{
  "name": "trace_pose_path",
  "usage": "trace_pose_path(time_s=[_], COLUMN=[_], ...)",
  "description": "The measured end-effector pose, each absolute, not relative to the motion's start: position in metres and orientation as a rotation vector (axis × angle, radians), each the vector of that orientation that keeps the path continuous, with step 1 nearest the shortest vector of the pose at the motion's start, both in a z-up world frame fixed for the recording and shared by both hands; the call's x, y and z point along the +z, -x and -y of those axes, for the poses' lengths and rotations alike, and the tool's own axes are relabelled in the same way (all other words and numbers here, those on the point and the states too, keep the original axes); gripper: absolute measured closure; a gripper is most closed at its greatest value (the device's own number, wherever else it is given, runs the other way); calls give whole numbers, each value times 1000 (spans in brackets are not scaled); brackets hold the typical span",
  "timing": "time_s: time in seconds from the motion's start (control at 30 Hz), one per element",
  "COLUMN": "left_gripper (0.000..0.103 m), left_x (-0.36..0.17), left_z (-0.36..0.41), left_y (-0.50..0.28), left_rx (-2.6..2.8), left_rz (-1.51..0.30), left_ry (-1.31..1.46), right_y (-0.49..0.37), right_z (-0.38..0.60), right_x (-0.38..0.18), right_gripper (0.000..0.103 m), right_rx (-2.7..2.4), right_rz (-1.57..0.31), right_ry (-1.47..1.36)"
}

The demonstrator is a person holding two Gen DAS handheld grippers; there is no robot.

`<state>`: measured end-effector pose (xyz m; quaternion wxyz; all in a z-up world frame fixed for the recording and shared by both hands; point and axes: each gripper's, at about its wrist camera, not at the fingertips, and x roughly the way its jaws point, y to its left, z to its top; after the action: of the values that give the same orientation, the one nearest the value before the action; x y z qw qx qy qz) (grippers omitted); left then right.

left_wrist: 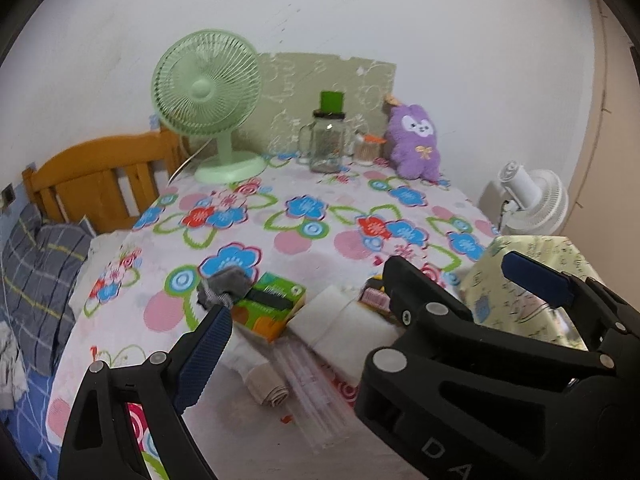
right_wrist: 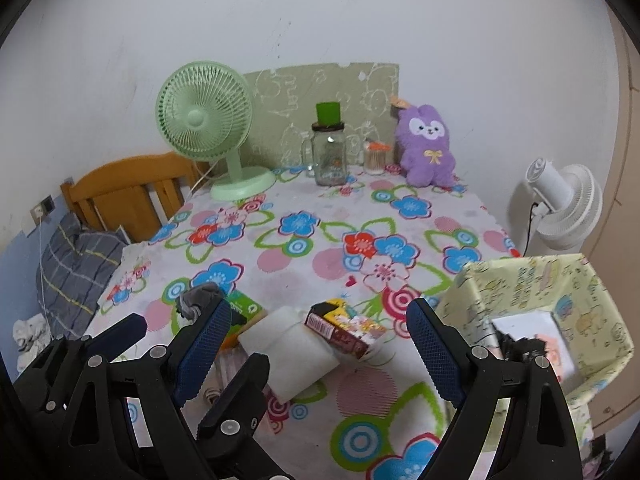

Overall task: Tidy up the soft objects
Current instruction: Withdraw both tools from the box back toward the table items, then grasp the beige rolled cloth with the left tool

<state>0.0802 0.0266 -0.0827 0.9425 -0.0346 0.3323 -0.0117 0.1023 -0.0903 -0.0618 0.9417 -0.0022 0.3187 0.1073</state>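
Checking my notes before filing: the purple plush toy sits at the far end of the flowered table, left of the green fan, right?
Not quite. The purple plush toy sits right of the green fan, beyond the glass jar; the right wrist view shows it.

green desk fan (right_wrist: pixel 206 128), glass jar (right_wrist: pixel 330 152), white fan (right_wrist: pixel 568 208), wooden headboard (right_wrist: pixel 132 192)

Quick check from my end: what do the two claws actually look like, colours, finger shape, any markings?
Both claws match. The left claw and the right claw have a black plastic frame of angular linkage arms with triangular cut-outs and round silver pivot screws. Each finger carries a long dark blue pad with a fine cross-hatched grip texture. One body bears pale letters, "D A". No cables, hands or sleeves are visible.
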Motion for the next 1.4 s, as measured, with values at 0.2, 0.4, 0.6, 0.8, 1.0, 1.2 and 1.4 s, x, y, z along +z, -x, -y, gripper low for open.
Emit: trace_pose_path(time_s=[0.2, 0.4, 0.6, 0.8, 1.0, 1.2, 1.4], left_gripper=[11, 15, 26, 37, 50, 61, 76], left_x=[-103, -122, -138, -147, -156, -166, -166], left_z=[-33, -40, -48, -61, -72, -79, -78], left_y=[-84, -88, -94, -100, -107, -111, -104], left_rx=[21, 76, 104, 121, 120, 100, 80], left_rz=[-705, -744, -800, -842, -879, -934, -942], left_ry=[89, 117, 127, 137, 152, 155, 131], right_y=[-110, -119, -125, -132, -139, -142, -139], right_z=[85, 78, 71, 59, 47, 40, 35], right_x=[-84, -105, -121, -131, -138, -144, -150], right_gripper=[12, 12, 12, 12, 12, 12, 15], right_rx=[237, 252, 267, 289, 299, 296, 314], right_rz=[-683, -723, -764, -791, -817, -840, -869], right_ry=[3, 13, 23, 29, 33, 57, 62])
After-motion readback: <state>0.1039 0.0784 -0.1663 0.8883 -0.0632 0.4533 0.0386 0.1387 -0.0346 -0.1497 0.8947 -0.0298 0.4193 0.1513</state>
